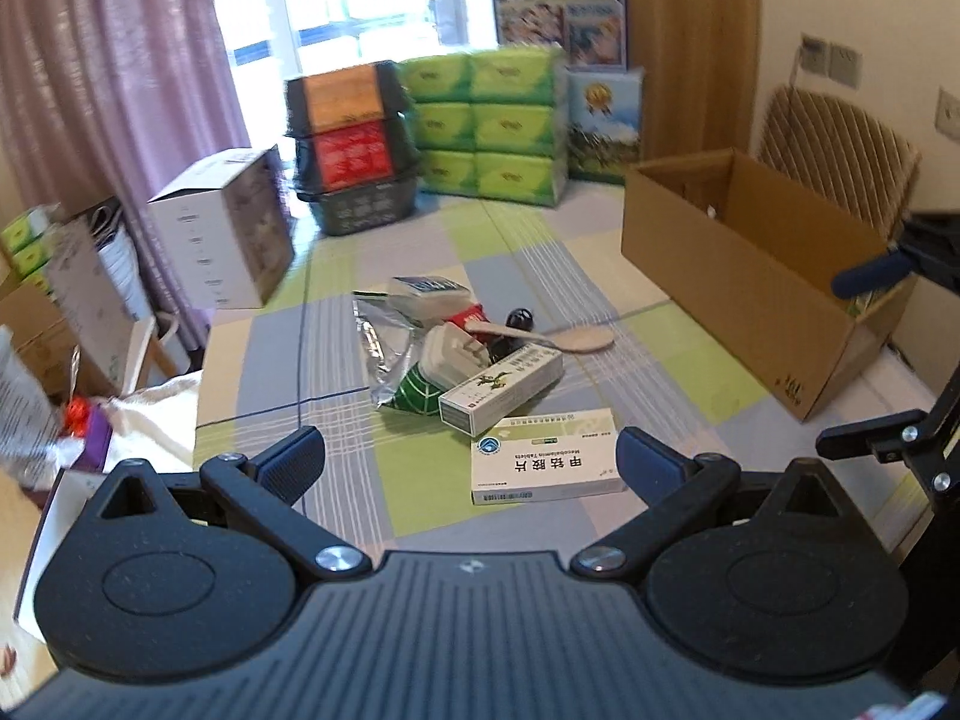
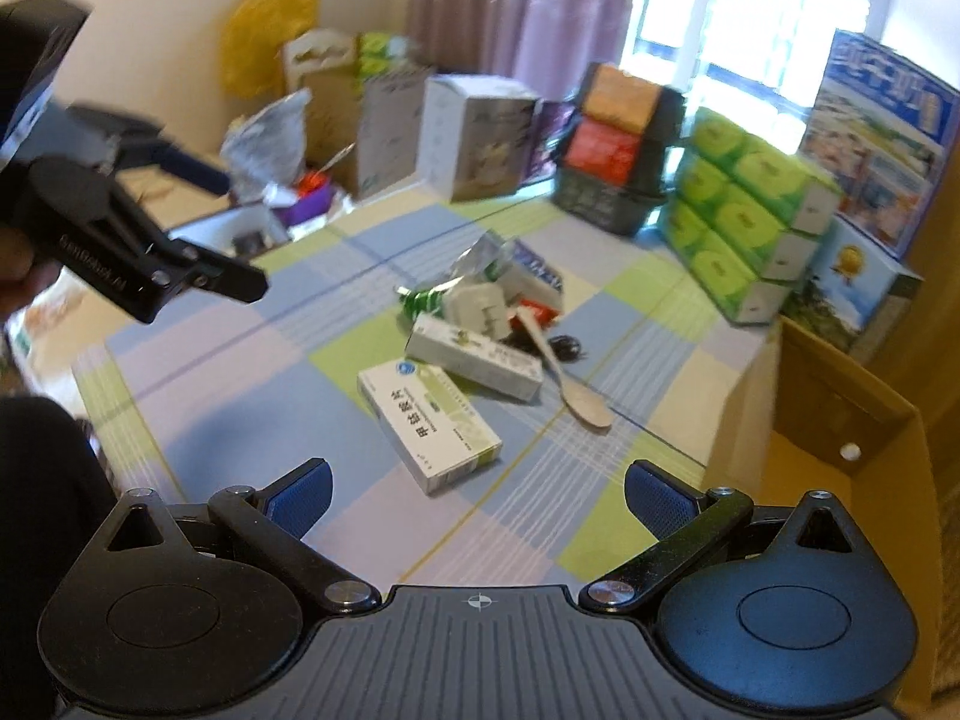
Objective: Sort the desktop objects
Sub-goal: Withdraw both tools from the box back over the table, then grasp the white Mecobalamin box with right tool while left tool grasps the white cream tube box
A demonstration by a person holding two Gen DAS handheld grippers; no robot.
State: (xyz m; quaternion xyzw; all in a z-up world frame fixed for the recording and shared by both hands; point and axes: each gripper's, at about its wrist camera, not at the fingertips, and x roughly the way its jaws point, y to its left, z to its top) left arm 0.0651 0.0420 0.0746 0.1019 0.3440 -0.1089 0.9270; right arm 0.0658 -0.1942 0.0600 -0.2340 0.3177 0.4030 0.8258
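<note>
Two medicine boxes lie in the pile at frame centre: the long green-and-white carton (image 1: 501, 381) and the flat tablet box (image 1: 547, 463), plus one wooden spoon (image 1: 543, 337). The left gripper (image 1: 471, 459) is spread wide, empty, the tablet box just ahead between its fingers. One cardboard box (image 1: 750, 276) sits at right. The right gripper (image 2: 477, 495) gapes empty too, the tablet box just beyond.
</note>
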